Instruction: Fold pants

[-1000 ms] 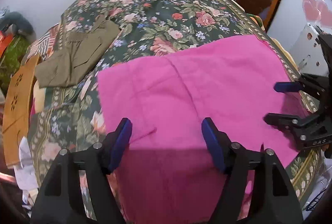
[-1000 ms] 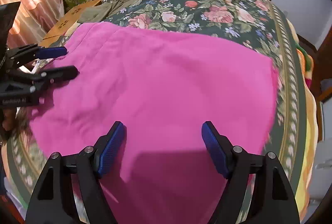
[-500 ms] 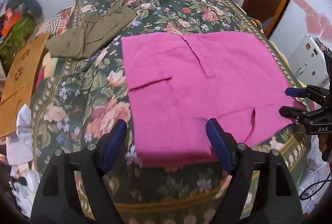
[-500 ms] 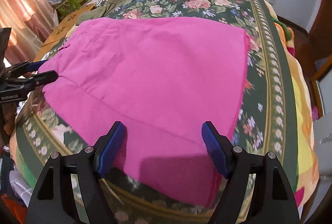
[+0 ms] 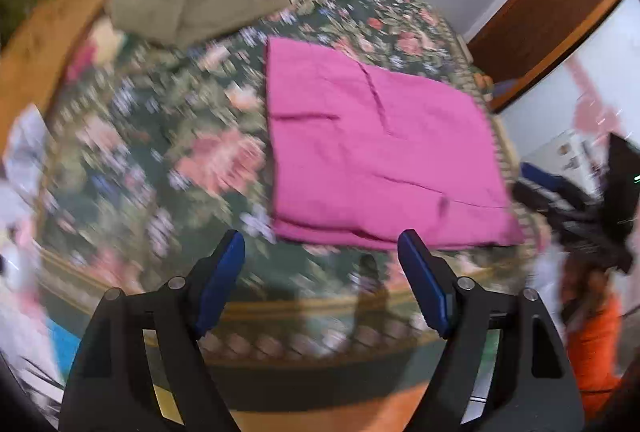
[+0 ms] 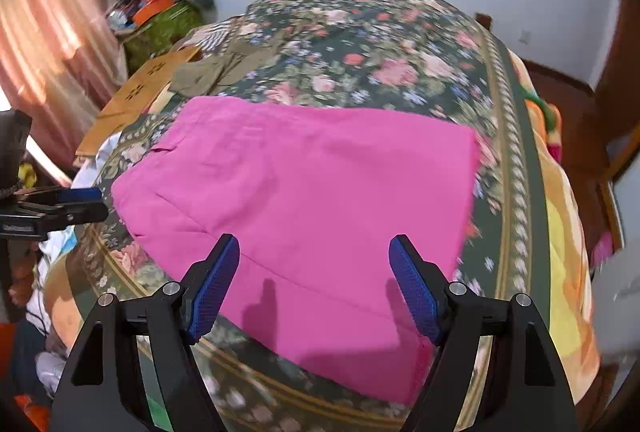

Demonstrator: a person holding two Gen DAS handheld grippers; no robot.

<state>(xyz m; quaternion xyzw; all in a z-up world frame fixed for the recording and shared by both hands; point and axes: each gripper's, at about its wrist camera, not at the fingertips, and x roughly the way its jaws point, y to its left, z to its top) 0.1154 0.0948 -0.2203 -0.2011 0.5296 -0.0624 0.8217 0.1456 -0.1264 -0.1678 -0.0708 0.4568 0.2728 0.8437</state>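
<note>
Pants [image 6: 304, 199], bright pink and folded into a flat rectangle, lay on the flowered bedspread [image 6: 360, 43] near its front edge. In the left wrist view the pants filled the middle right of the frame [image 5: 380, 155], with several creases across the top layer; in the right wrist view they took the centre and lower part.

The left gripper [image 5: 322, 276] stood at the bottom of its own blurred frame, wide apart, above the bed border just in front of the pants. Its jaws had just been opening, and nothing was between them. The right gripper [image 6: 314, 280] was also wide apart at the bottom of its frame, hanging over the near part of the pants, with no cloth pinched between its blue pads [image 6: 412, 292]. Each gripper also appeared at the side edge of the other view.

An olive garment [image 5: 192, 11] lay on the bedspread at the upper left, well apart from the pants. A brown cardboard piece [image 6: 136, 99] was at the left of the bed, and a pink curtain [image 6: 48, 43] hung at the far left.
</note>
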